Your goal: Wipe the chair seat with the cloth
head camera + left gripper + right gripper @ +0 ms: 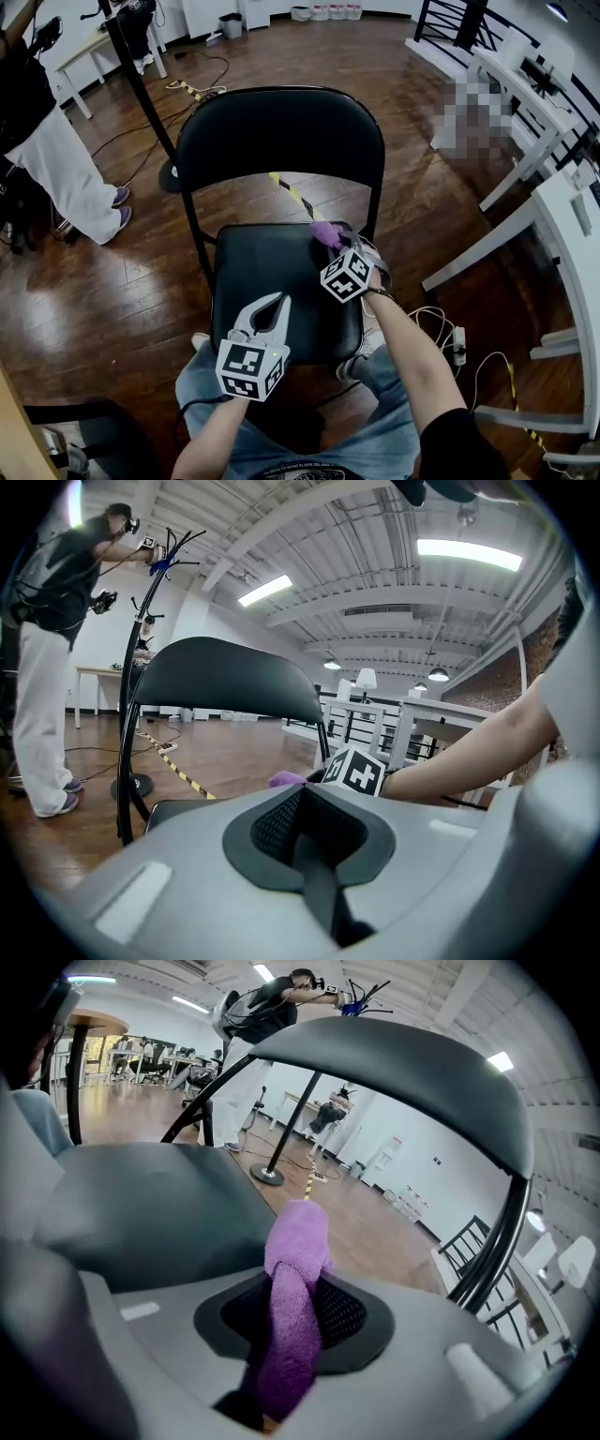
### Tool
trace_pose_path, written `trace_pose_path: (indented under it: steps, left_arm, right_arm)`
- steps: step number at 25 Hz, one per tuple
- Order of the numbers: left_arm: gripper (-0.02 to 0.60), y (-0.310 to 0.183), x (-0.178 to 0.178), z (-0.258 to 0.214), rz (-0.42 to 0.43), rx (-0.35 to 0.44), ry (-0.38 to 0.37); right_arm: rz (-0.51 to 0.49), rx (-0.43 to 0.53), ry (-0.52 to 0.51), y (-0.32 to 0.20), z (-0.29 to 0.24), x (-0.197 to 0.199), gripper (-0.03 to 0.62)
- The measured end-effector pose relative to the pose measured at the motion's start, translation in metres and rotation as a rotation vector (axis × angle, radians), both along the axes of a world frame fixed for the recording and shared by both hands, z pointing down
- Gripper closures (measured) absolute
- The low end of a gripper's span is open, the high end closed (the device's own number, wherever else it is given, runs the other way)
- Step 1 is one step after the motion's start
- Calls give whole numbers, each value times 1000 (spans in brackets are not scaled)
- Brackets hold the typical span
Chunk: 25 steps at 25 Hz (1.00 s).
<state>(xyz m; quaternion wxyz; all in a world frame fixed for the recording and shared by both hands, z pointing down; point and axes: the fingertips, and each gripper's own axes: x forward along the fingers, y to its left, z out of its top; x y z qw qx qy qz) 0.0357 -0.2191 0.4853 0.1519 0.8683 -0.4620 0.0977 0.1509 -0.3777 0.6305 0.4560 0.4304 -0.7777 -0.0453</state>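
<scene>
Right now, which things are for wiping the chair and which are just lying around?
For the job: purple cloth, shut in the right claw; black chair seat; left claw, shut and empty.

Just around: floor cables; power strip; white tables; coat stand; standing person.

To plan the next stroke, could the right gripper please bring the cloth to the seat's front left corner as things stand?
Probably not cleanly: the left gripper hangs over that corner of the seat, in the path of the right gripper, which holds the cloth at the back right.
</scene>
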Motion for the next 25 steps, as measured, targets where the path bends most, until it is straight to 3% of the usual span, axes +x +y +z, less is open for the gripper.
trace_pose_path:
  steps: [11,25]
  left_arm:
    - [578,3,9,4,-15,-6,1]
    - [578,25,27,-1,-27,16,-6]
  right_arm:
    - [-23,-20,-33,37,7,2,502]
    - [-84,-32,-64,125,4,-7,503]
